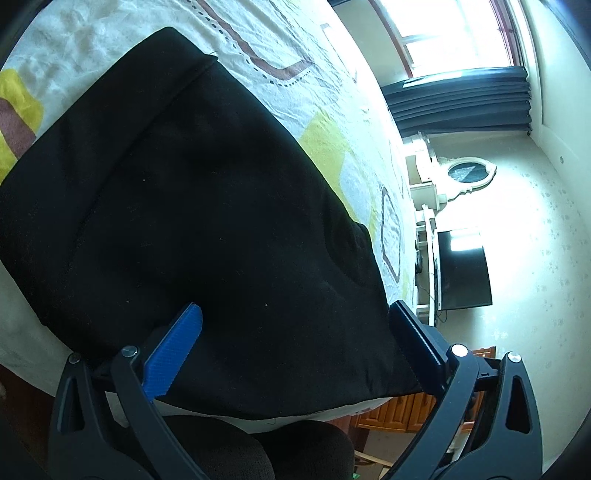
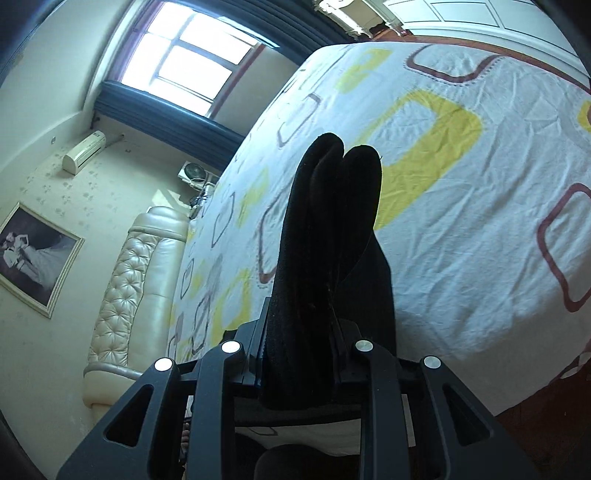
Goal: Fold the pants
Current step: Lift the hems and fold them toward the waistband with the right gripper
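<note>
So the left gripper [image 1: 295, 332] has its fingers [image 1: 173, 354] spread wide over the black pants [image 1: 192, 192] lying on the bed [image 1: 332, 74], while the right gripper [image 2: 299, 332] fingers pinch a bunched fold of the pants, which sticks up between them.

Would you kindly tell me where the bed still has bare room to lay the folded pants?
The bedsheet is bare right of the raised black pants, out to the bed's edge. Left wrist view: the pants crowd the near edge; free sheet lies beyond, toward the window.
</note>
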A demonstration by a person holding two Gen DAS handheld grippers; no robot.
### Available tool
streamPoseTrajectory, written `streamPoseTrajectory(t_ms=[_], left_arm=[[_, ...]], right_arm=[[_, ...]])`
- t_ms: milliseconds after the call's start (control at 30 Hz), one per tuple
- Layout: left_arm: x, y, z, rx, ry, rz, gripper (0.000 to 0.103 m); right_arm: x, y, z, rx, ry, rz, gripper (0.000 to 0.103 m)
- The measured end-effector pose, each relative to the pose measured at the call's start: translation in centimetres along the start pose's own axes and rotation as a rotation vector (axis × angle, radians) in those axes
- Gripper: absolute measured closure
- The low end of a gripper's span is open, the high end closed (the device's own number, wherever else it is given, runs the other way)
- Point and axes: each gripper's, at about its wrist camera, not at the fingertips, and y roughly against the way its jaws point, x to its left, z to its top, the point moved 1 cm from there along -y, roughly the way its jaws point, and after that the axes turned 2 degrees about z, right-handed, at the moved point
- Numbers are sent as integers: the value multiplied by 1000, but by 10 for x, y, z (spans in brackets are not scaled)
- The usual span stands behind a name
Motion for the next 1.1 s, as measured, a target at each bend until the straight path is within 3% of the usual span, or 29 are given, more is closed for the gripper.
streamPoseTrajectory(t_ms=[267, 500, 800, 967, 1100], left_arm=[[-13, -6, -3, -3, -107, 95, 2], [-15, -8, -5, -8, -140, 132, 2], [-6, -5, -4, -6, -106, 111, 2], [-4, -4, -4, -5, -105, 111, 2], [-4, -3, -4, -5, -102, 109, 2]], right_arm=[[103, -59, -29, 76, 168, 27, 78], [152, -138, -77, 193, 281, -36, 78], [172, -231, -154, 337, 489, -282, 78], [173, -264, -185, 360, 652, -461, 78], [174, -285, -206, 391, 687, -482, 78]])
